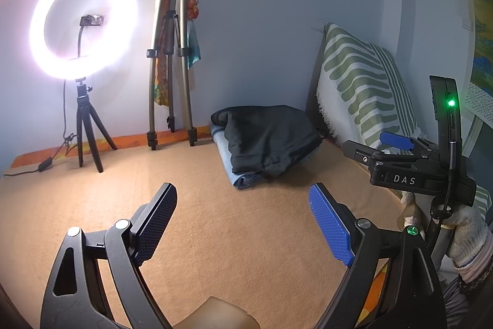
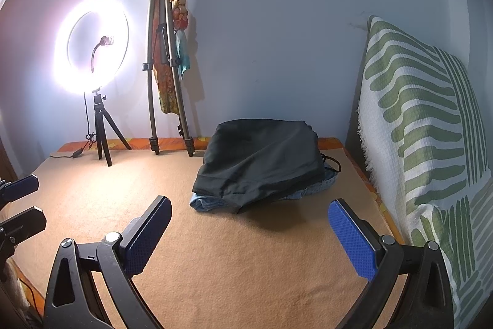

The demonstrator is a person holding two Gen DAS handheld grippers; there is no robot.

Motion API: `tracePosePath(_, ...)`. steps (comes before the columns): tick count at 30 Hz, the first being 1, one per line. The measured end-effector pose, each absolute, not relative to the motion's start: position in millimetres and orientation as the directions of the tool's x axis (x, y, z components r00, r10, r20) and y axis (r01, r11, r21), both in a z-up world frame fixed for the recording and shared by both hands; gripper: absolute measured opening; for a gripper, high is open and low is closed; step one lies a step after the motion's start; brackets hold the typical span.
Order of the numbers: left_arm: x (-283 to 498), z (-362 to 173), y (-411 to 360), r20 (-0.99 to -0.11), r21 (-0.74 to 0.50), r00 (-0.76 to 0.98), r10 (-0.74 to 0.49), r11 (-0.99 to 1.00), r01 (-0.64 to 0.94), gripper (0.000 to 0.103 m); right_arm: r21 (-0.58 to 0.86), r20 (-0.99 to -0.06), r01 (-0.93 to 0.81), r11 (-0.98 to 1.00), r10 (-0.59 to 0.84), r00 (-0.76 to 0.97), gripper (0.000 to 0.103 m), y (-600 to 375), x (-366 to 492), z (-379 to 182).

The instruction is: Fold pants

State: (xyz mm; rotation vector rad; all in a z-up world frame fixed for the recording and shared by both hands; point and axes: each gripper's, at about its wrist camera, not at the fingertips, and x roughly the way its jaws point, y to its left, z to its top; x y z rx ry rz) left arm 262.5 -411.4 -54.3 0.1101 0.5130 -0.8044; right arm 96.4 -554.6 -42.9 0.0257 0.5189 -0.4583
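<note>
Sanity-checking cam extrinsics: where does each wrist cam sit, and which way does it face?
Left wrist: on the left gripper, angled down over the tan blanket toward the wall; own open fingers show, plus the right gripper and a gloved hand at right.
Right wrist: on the right gripper, same heading, nearer the striped pillow; own open fingers show, the left gripper's fingertips at left.
Shared: black pants on folded denim, ring light, tripod.

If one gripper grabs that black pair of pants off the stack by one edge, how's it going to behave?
The black pants would probably droop and unfold, since the thin cloth already sags over the light blue garment beneath. They look light, so lifting should be easy. A push would likely slide or bunch them, perhaps dragging the blue piece across the tan blanket. Both grippers are open and clear.
</note>
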Motion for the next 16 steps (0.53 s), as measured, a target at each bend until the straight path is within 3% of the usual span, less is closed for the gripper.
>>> tracePosePath(16, 260.8, -54.8, -411.8, -0.466, -0.07, 0.59, -0.659, 0.692, 0.718, 0.088, -0.083, -0.491, 0.428, 0.9, -0.411, 0.768, 0.103, -557.9, 96.7, -44.9)
